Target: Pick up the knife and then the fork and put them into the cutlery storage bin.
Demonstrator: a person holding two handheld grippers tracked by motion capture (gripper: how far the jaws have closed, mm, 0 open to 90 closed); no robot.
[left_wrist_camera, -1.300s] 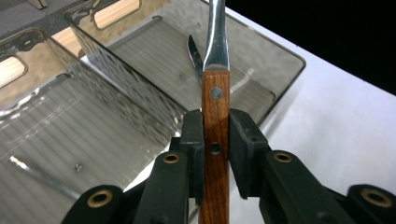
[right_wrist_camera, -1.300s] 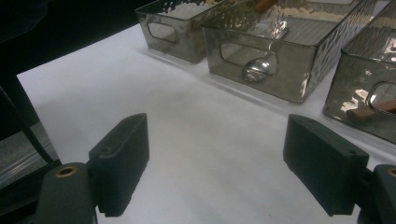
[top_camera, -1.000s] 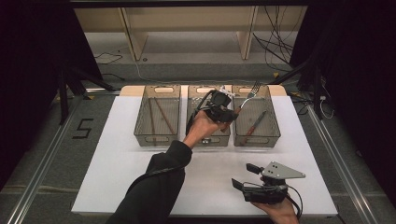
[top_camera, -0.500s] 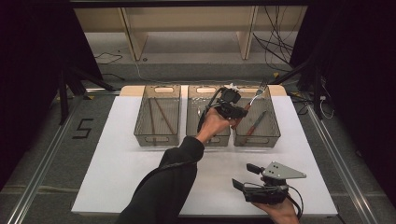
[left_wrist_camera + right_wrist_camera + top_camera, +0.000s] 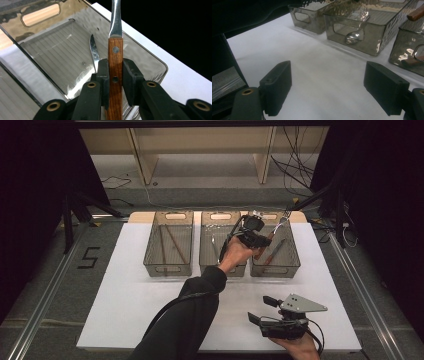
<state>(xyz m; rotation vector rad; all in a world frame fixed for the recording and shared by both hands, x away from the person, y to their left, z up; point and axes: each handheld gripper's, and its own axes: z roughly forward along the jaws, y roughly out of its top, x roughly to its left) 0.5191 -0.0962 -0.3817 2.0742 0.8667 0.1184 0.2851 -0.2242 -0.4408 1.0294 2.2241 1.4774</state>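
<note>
Your left tongs (image 5: 115,75) pinch the wooden handle of a knife (image 5: 115,62), pads pressed on either side of the wood below the upper rivet. The steel part runs straight up and away from the jaws. In the high view, your left hand (image 5: 235,252) holds those tongs (image 5: 257,237) over the near-left part of the right bin (image 5: 295,255), with the knife (image 5: 272,234) slanting up toward the bin's far end.

Beneath the held knife, in the left gripper view, the right bin (image 5: 155,62) lies open below, and a second knife (image 5: 93,51) rests on its ribbed floor, just left of the handle you are gripping.

Three clear smoky bins stand side by side on the white tabletop (image 5: 125,300): the left bin (image 5: 150,255), the middle bin (image 5: 207,245) and the right one.

Your right tongs (image 5: 262,309) rest low near the front edge of the tabletop, well apart from the bins. Their jaws stand spread with nothing between them (image 5: 328,92); bare white tabletop shows between the pads.
</note>
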